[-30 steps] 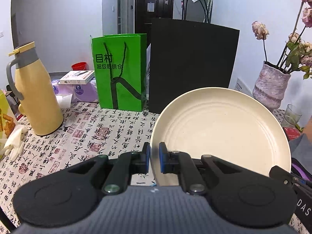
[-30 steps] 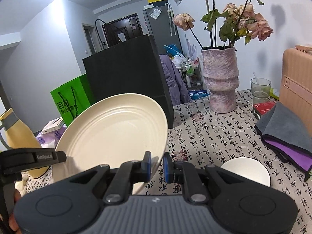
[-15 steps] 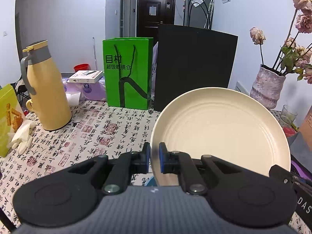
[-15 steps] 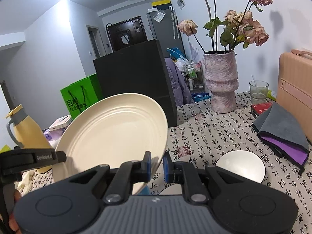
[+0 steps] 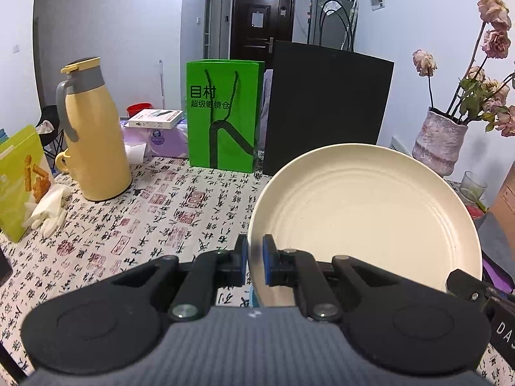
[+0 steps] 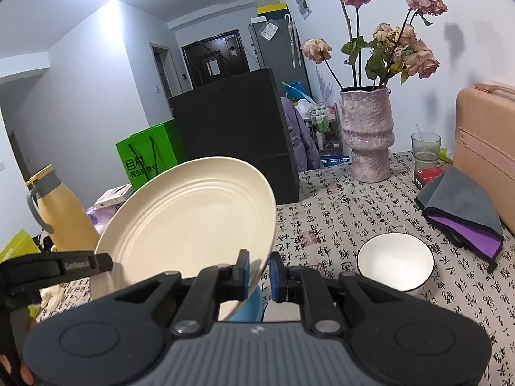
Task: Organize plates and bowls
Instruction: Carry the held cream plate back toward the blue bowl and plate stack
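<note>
Plate time for us: we hold one big cream plate up over the table, tilted, with both tools. Our left gripper is squeezed tight on its left rim. Our right gripper is pinched on the right rim. Down on the table, a white bowl sits near a gray and purple cloth. Under the plate we see something blue, maybe another bowl.
</note>
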{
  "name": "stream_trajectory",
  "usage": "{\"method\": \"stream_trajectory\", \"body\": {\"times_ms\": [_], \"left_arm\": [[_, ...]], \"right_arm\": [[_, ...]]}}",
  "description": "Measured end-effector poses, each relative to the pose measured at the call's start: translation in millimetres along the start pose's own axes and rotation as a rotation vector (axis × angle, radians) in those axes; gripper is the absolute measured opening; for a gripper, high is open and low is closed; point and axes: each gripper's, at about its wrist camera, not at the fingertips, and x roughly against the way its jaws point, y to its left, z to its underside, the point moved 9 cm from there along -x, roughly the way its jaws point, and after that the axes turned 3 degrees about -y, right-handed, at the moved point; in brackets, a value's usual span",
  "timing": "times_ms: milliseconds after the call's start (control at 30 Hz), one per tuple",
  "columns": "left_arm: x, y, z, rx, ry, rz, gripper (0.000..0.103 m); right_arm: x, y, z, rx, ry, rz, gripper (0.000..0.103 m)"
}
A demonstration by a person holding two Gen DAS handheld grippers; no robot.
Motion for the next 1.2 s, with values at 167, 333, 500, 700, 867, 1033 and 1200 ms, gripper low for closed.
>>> {"method": "stream_trajectory", "body": {"times_ms": [167,333,500,700,867,1033,1200], "left_arm": [[10.2,6.0,5.2,0.003,-0.007,0.0,0.01],[19.9,9.6,10.1,0.005,-0.014,0.0,0.01],[29.5,12.0,16.0,0.002,-0.019,0.001,0.01],[42.0,12.5,23.3,0.004,-0.027,0.005,0.01],[52.3,14.7,29.5,0.014,-0.03,0.013,0.01],[60.8,15.5,36.1,0.017,-0.031,0.02,0.01],[69.7,14.5,41.6,0.015,-0.037,0.024,0.01]], "right_arm": [[10.8,4.2,6.7,0.003,-0.003,-0.004,0.013],[20.0,6.1,12.8,0.005,-0.005,-0.006,0.013],[30.9,8.0,17.9,0.0,-0.008,-0.009,0.013],[45.0,7.7,23.5,-0.001,-0.019,-0.012,0.013],[54.5,6.2,29.4,-0.006,-0.02,-0.017,0.013],[63.7,4.5,35.3,-0.016,-0.022,-0.022,0.013],[71.3,2.0,41.9,-0.023,-0.021,-0.025,0.013]]}}
